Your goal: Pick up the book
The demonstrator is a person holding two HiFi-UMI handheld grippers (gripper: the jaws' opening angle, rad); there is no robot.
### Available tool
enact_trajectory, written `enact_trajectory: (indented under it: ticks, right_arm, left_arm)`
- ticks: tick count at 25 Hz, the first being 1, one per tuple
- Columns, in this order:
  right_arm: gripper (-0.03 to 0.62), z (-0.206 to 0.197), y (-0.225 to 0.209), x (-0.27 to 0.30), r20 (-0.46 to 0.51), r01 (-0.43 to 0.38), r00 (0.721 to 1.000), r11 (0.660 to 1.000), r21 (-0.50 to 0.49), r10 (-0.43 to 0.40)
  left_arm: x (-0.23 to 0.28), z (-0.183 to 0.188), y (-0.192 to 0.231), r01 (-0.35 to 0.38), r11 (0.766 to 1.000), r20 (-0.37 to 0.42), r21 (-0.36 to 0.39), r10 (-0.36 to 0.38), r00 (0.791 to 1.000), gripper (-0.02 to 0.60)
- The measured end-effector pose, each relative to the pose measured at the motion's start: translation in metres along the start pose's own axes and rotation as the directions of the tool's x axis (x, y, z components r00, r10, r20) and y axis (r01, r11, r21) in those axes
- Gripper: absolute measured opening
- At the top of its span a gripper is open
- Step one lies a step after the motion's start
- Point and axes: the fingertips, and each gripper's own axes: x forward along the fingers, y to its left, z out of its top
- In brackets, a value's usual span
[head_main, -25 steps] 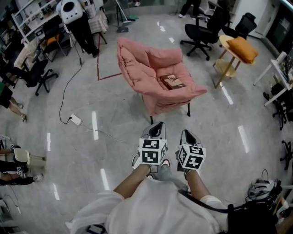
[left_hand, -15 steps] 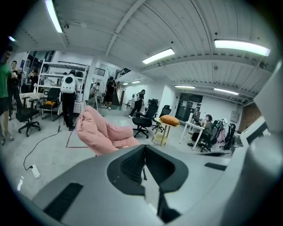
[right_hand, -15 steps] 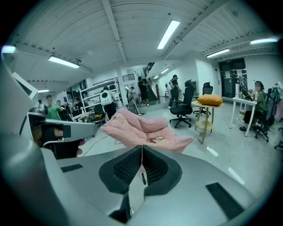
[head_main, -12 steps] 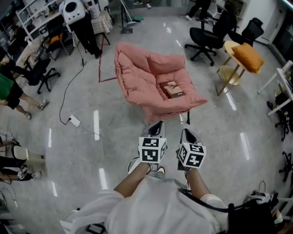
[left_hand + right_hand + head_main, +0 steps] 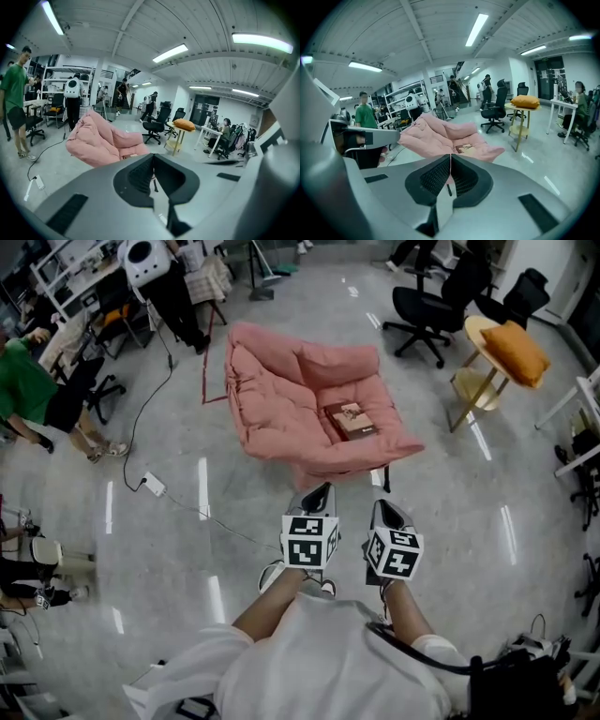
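Note:
A brown book point(image 5: 352, 419) lies flat on the seat of a pink cushioned chair point(image 5: 281, 399) ahead of me. Both grippers are held side by side just short of the chair's front edge. My left gripper point(image 5: 323, 491) has its jaws shut with nothing between them. My right gripper point(image 5: 380, 509) is likewise shut and empty. In the right gripper view the book point(image 5: 465, 148) shows on the seat just beyond the closed right gripper point(image 5: 450, 156). The left gripper view has the pink chair point(image 5: 98, 140) behind the closed left gripper point(image 5: 153, 156).
A round wooden side table point(image 5: 476, 381) carrying an orange cushion point(image 5: 513, 351) stands right of the chair. Black office chairs point(image 5: 427, 301) are behind it. A cable with a power strip point(image 5: 155, 486) crosses the floor at left. A person in green point(image 5: 37, 381) stands far left.
The pink chair and book have come closer to both grippers in the head view. A person in green has walked into view at the left.

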Motion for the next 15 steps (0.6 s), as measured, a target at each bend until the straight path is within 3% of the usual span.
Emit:
enact_trajectory:
  ticks: [15]
  right_arm:
    - [0.031,0.012,-0.019,0.049,-0.055,-0.016,0.998,1.000,-0.018,0.015]
  left_arm:
    - [0.058,0.017,0.012,-0.017,1.000,-0.024,-0.002,0.017,1.000,0.009]
